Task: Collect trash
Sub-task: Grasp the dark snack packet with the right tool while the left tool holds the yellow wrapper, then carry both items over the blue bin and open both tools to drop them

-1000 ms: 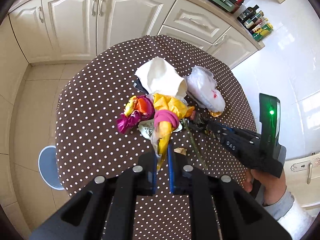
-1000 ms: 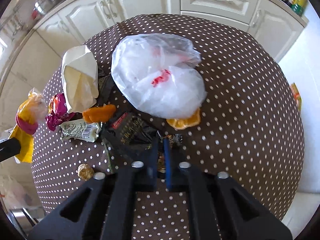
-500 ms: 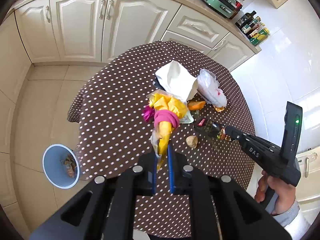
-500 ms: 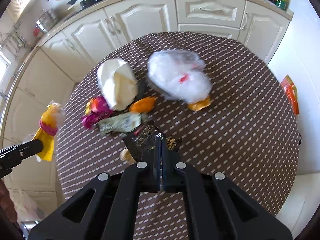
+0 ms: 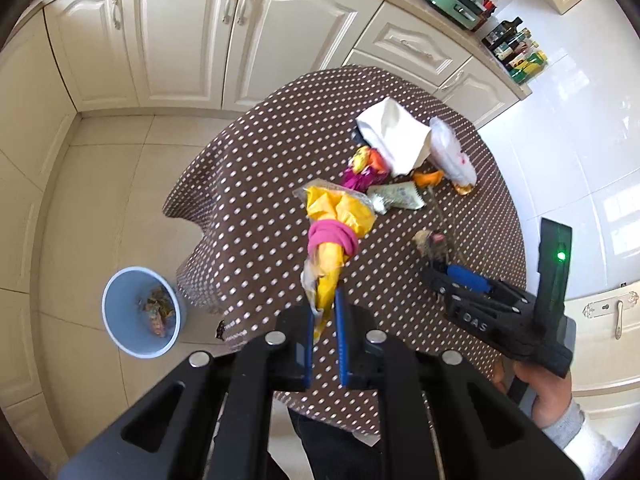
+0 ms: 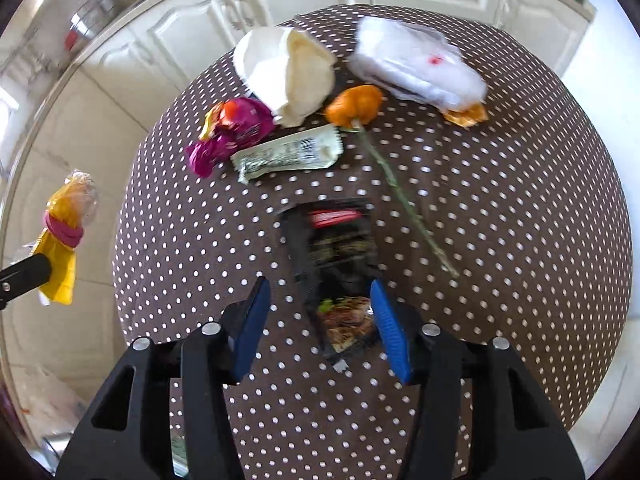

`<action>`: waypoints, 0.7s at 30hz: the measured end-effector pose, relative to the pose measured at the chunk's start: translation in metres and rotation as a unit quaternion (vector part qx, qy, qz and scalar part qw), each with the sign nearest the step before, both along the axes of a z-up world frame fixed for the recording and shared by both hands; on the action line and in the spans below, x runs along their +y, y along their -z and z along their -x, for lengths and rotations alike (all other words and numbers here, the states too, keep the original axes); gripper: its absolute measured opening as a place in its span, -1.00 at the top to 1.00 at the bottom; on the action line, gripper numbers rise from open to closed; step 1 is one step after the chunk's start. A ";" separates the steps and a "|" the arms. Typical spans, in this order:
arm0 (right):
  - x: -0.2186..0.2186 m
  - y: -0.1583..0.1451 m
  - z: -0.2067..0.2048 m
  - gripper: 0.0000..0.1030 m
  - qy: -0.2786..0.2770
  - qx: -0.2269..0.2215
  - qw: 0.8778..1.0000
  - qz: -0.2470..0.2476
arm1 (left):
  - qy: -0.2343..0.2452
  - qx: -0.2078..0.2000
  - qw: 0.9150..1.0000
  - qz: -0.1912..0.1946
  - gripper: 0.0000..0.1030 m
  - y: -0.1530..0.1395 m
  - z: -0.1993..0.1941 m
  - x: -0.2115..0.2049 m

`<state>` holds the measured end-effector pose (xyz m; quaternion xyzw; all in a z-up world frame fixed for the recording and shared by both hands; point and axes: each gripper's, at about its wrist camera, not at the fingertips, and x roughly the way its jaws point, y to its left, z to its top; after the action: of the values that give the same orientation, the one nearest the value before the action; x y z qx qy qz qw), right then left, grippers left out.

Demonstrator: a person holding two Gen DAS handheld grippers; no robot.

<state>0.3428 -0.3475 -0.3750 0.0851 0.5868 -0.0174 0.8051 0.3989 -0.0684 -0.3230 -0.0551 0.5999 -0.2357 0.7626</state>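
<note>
My left gripper (image 5: 324,312) is shut on the lower end of a yellow wrapper (image 5: 340,212) tied with a pink band, and holds it in the air over the near edge of the table (image 5: 256,184). The same yellow wrapper (image 6: 60,240) shows at the left of the right wrist view. My right gripper (image 6: 318,286) has its jaws opening wide. A black snack wrapper (image 6: 340,248), blurred, lies loose between its blue pads (image 6: 250,320) over the dotted cloth. A blue bin (image 5: 116,328) with some trash in it stands on the floor to the left.
Further back on the table lie a white paper bag (image 6: 288,68), a clear plastic bag (image 6: 416,68), an orange flower (image 6: 356,108) with a long stem, a magenta wrapper (image 6: 232,132) and a pale green wrapper (image 6: 288,154). Cream cabinets (image 5: 180,32) stand behind.
The right jaws were pinched on the black wrapper and now stand wide apart, with the wrapper loose between them. My left gripper drew back from the trash pile with the yellow wrapper; the bin shows larger.
</note>
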 end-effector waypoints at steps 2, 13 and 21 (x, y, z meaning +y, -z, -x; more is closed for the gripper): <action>0.013 0.004 -0.004 0.09 -0.009 -0.001 1.000 0.028 | -0.001 0.001 1.000 -0.002 0.83 0.001 0.002 0.005; 0.011 -0.034 0.018 1.00 0.051 -0.026 0.998 0.004 | -0.008 -0.005 1.000 0.006 0.83 -0.004 0.006 0.034; 0.103 -0.078 0.007 1.00 -0.021 -0.059 0.996 -0.069 | -0.038 -0.010 0.999 0.011 0.83 -0.009 0.005 0.086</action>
<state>0.3360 -0.2449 -0.2974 0.1284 0.5395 0.0453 0.8309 0.3941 0.0171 -0.3141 -0.0838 0.5874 -0.2140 0.7760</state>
